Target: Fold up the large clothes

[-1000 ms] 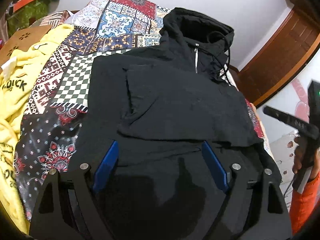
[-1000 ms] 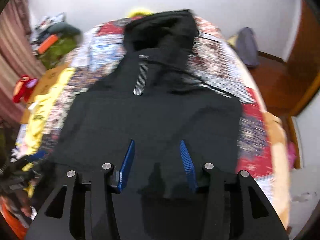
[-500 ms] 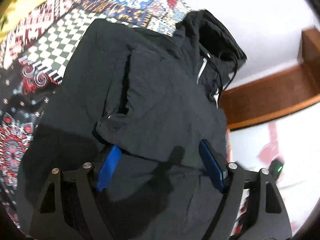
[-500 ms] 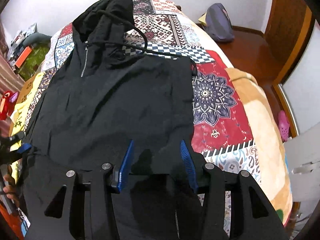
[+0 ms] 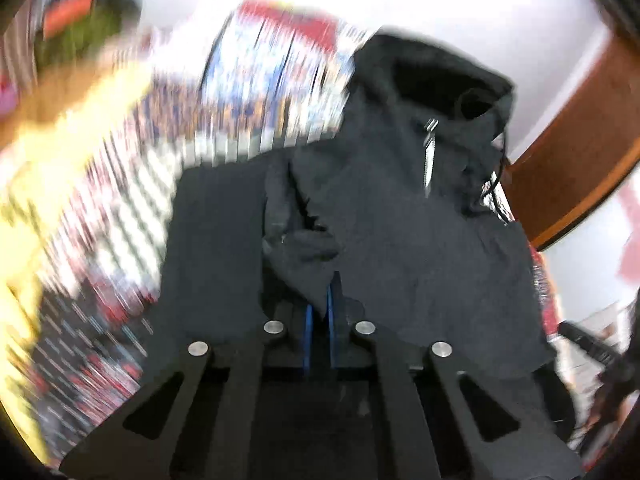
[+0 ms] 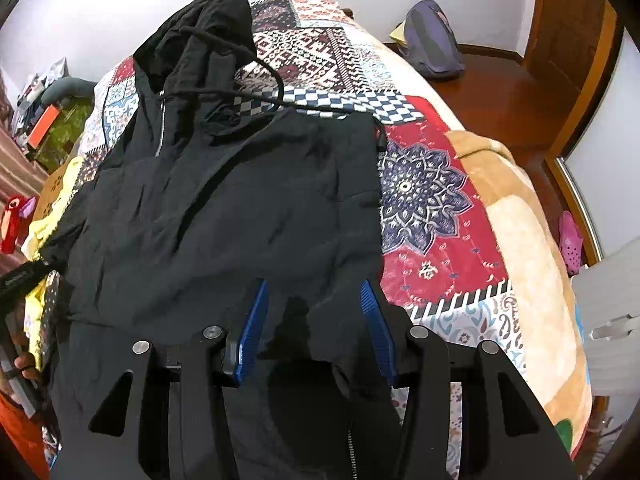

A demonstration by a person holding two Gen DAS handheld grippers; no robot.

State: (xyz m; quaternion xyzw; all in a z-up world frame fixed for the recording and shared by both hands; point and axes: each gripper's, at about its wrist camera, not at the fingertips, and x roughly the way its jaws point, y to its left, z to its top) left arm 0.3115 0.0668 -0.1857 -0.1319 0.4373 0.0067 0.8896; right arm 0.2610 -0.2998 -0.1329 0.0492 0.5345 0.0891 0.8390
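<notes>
A black zip hoodie (image 6: 240, 200) lies spread on the bed, hood toward the far wall, sleeves folded in over the body. In the blurred left wrist view, the left gripper (image 5: 327, 286) is shut on a bunched fold of the hoodie (image 5: 400, 220), and the cloth rises to a peak at the blue pads (image 5: 330, 300). The right gripper (image 6: 314, 286) hovers over the hoodie's lower right part. Its jaws stand apart, the cloth lies flat beneath them, and nothing is pinched.
A patchwork quilt (image 6: 420, 200) covers the bed, with a tan blanket (image 6: 520, 220) along its right side. A yellow garment (image 6: 44, 224) lies to the hoodie's left. A purple bag (image 6: 432, 40) sits on the wooden floor, and a wooden door (image 6: 572, 20) stands beyond it.
The left gripper's jaws have shut on a fold of the hoodie and pulled it up; its view is smeared by motion. The right gripper settled over the lower right, then held still.
</notes>
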